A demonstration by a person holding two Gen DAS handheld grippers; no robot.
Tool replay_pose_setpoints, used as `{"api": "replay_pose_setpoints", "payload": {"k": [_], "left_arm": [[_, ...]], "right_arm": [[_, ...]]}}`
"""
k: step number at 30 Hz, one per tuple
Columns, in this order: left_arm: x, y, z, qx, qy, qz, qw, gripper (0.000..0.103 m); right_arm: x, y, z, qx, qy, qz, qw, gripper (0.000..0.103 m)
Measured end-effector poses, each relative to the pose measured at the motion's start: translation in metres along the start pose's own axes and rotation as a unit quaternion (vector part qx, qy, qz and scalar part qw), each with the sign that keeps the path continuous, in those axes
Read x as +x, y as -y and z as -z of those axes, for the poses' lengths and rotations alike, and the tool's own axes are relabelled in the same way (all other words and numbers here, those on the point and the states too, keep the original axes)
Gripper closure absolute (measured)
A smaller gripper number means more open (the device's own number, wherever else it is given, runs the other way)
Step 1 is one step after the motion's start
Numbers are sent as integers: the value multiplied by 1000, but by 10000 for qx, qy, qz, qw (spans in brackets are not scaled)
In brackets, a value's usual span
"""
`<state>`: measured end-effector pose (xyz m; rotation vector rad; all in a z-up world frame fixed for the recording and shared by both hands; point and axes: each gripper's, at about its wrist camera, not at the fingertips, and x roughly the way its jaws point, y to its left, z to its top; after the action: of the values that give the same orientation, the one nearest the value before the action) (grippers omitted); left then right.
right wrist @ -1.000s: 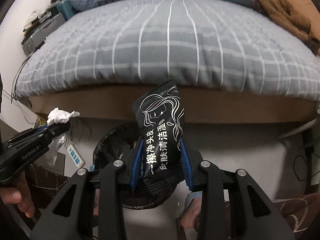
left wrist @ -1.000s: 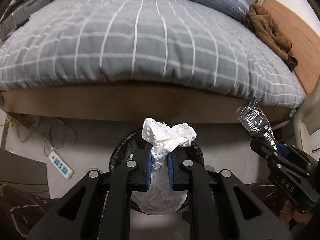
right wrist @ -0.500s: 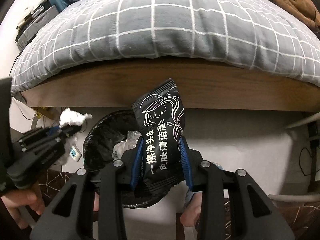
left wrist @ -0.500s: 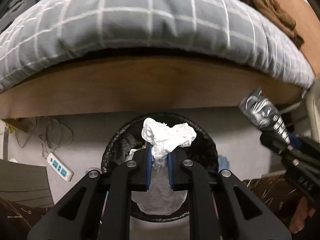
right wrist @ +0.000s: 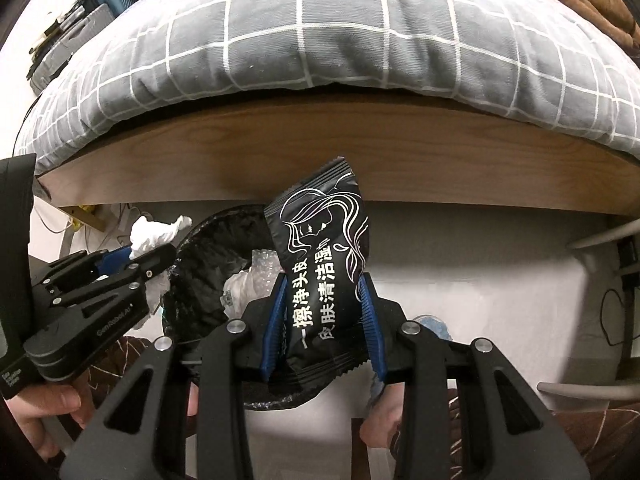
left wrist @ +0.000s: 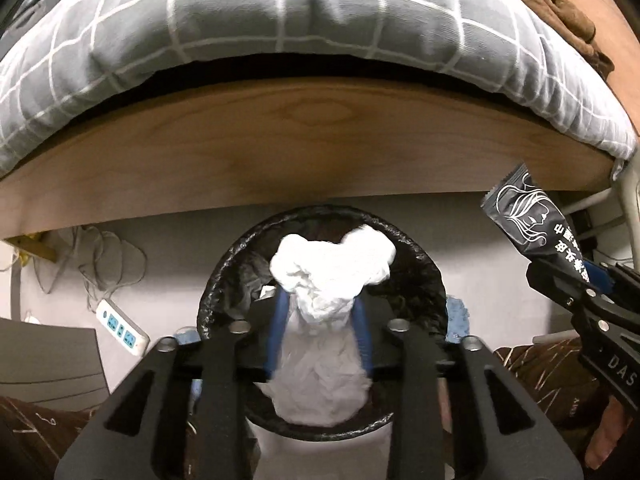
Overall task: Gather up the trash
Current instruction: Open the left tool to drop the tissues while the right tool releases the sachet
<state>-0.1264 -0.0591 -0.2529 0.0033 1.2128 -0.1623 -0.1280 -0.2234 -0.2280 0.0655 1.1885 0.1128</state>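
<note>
A crumpled white tissue [left wrist: 328,276] stands between the blue pads of my left gripper [left wrist: 320,316], whose jaws are opening and look clear of the wad. It hangs right over the black-lined trash bin [left wrist: 424,264] on the floor. My right gripper [right wrist: 324,300] is shut on a black wet-wipe packet [right wrist: 324,264] with white lettering, held upright over the bin's [right wrist: 208,248] right rim. Crumpled plastic and paper lie inside the bin. In the right wrist view the left gripper [right wrist: 144,258] and tissue [right wrist: 156,232] show at the left.
A wooden bed frame [left wrist: 320,148] with a grey checked duvet [left wrist: 280,20] rises just behind the bin. A white power strip [left wrist: 120,326] and cables lie on the floor to the left. A brown garment [left wrist: 560,12] lies on the bed's right.
Both grippers have sunk toward the bin, which now fills more of each view. The left gripper's pads have spread apart around the tissue. The right still clamps the packet.
</note>
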Motion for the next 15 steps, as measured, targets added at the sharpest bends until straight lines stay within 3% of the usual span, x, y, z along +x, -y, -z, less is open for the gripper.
{"api": "replay_pose_setpoints", "payload": {"k": [1,4,15], "left_arm": [[1,-3,0,-49,5,-7,10000,58],[-2,-7,0,-64,93,-85,9999,46],[-19,-31,3,-265,290,-242,9989,20]], "right_arm": [[0,-1,0,3,6,-9,10000,69],[-4,5,0,4,26,-41,10000,69],[-2,-18,-4,-147,80,-150,9997,69]]}}
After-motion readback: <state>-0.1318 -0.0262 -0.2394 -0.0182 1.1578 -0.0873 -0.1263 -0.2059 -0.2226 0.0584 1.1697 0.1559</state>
